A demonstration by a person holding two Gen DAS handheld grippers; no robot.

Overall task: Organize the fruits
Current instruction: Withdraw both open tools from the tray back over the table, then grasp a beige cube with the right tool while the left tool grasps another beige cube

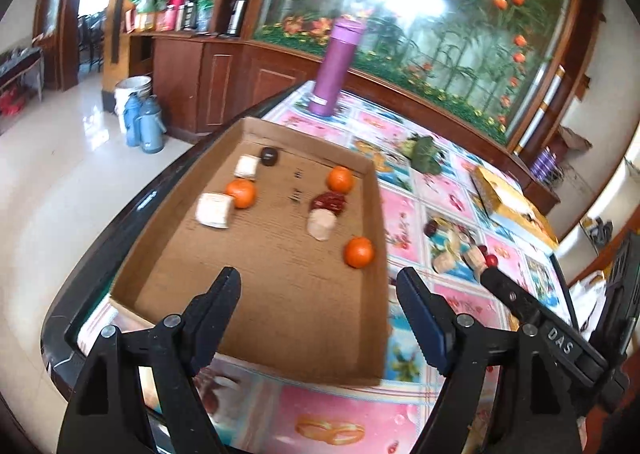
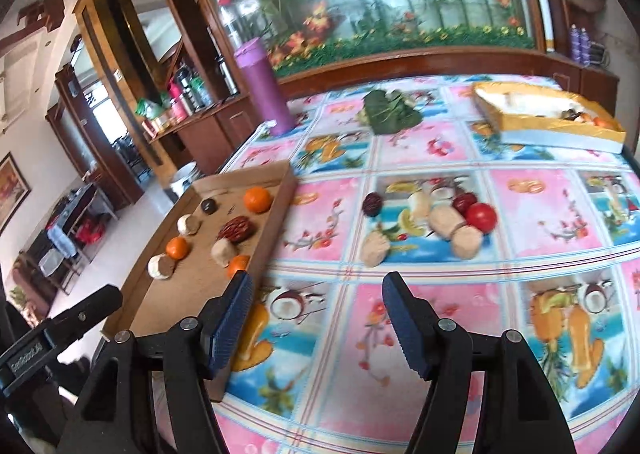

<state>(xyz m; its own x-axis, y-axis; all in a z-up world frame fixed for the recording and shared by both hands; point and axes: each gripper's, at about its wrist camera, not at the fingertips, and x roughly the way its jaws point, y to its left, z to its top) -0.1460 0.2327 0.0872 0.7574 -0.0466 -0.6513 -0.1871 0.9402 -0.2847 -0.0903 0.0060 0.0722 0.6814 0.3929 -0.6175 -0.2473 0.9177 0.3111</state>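
1. Over the cardboard tray (image 1: 168, 254), left tongs (image 1: 316, 286) spread, empty.
2. Tray holds three oranges (image 1: 241, 193), a red date (image 1: 330, 201), a dark fruit (image 1: 268, 155) and pale chunks (image 1: 213, 210).
3. Right tongs (image 2: 318, 290) spread, empty, above the desk (image 2: 460, 314).
4. Red fruit (image 2: 481, 215) and pale chunks (image 2: 466, 241) lie loose on desk, right of tray.

right gripper (image 2: 316, 320) agape, cardboard tray (image 2: 280, 190) left

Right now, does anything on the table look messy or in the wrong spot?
Yes. A little heap of fruit lies loose on the tablecloth, outside the cardboard tray where the oranges already sit. A green leafy bundle also lies by itself farther back. Nothing looks spilled or broken.
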